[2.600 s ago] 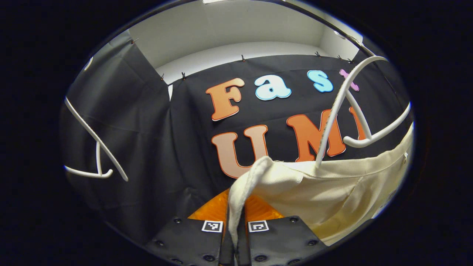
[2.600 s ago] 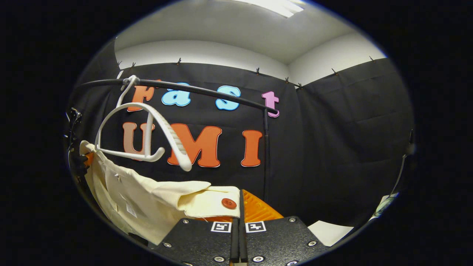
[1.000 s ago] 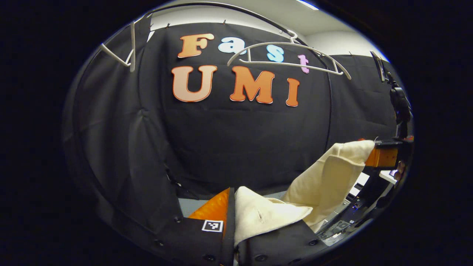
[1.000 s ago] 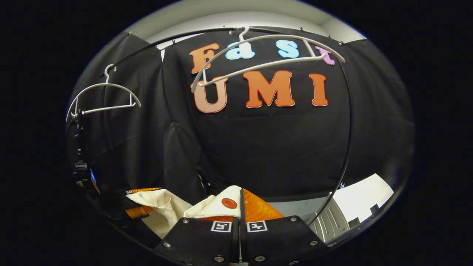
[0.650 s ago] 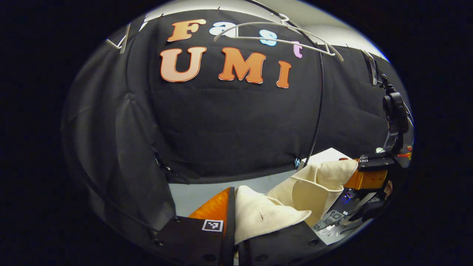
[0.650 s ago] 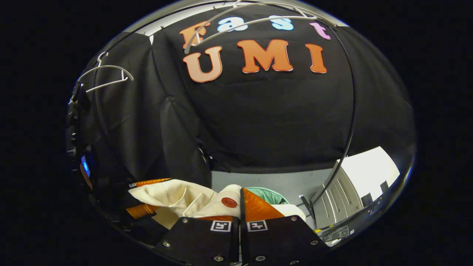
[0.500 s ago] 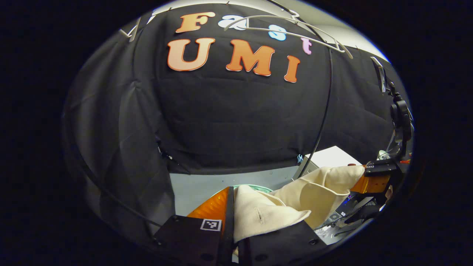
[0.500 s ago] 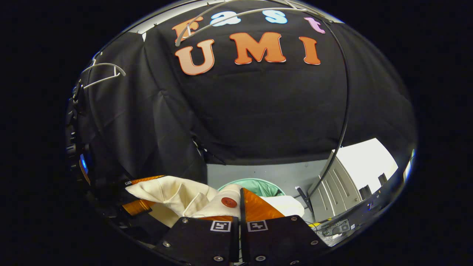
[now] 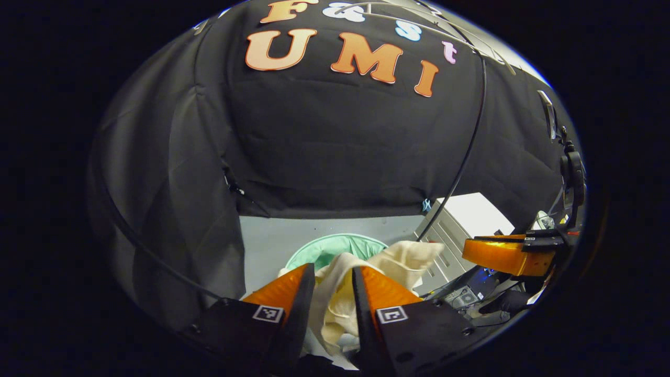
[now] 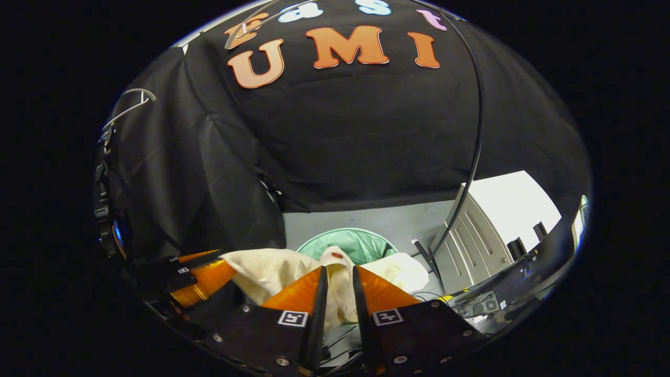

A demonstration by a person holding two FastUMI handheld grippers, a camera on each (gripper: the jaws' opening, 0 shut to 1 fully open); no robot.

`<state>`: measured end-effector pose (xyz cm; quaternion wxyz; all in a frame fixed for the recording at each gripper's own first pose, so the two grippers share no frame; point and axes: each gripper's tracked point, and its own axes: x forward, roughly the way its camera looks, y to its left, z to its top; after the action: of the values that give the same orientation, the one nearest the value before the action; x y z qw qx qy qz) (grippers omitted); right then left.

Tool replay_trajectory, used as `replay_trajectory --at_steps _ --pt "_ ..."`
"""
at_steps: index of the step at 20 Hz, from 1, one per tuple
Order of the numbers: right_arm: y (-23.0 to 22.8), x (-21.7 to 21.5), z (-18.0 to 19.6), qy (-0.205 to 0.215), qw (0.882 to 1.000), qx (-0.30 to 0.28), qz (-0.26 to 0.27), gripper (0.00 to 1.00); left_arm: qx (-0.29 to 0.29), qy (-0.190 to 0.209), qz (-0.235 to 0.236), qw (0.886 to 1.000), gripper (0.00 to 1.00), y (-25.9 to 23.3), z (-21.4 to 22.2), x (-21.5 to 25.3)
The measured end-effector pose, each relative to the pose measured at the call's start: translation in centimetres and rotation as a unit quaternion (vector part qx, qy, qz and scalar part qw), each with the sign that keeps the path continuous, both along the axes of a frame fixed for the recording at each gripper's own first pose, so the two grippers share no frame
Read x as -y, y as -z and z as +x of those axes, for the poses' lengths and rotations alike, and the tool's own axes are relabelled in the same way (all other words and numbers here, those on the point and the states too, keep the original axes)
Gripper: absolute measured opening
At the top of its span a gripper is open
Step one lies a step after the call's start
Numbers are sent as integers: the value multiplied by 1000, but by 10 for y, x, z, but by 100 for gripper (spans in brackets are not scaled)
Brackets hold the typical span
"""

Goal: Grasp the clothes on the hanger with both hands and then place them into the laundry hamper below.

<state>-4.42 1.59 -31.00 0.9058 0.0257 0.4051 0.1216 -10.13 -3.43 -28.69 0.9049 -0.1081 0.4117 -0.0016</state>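
Both grippers have parted since half a second ago, when each was clenched on the shirt. My left gripper (image 9: 333, 272) now stands released, cream cloth slack in the gap between its fingers. My right gripper (image 10: 339, 275) is released too, the shirt (image 10: 272, 269) draped between and behind its fingers. Below and just beyond them sits the green hamper (image 10: 366, 243) on the grey floor, and the shirt hangs over its mouth, part of it seemingly spilling past the rim. To finish well, I judge I should lift both grippers straight up so no fold snags, then check nothing trails outside. Overhead, the bare hanger (image 10: 128, 107) hangs on the rail.
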Motion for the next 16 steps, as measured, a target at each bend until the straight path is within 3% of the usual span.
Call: replay_trajectory --at_steps 1,3,4,5,8,12,16 --pt "2 1 -6 -2 1000 -3 -3 39 0 -3 1 1000 57 0 1 -2" --pt "8 1 -12 -3 1000 -14 -4 55 0 -6 4 1000 71 -4 2 -7" --pt "12 2 -17 0 1000 -22 -5 61 0 -8 8 1000 94 -4 2 -7" --pt "17 1 -20 3 1000 -31 -4 74 0 -11 11 1000 97 -3 1 -9" --pt "26 2 -29 6 999 -51 1 92 -5 -24 15 1000 98 -2 0 -17" --pt "29 6 -33 12 998 -57 -9 94 -8 -36 16 999 98 -1 -4 -22" --pt "18 13 -29 22 999 -38 -10 95 26 -35 41 998 98 -19 3 -34"
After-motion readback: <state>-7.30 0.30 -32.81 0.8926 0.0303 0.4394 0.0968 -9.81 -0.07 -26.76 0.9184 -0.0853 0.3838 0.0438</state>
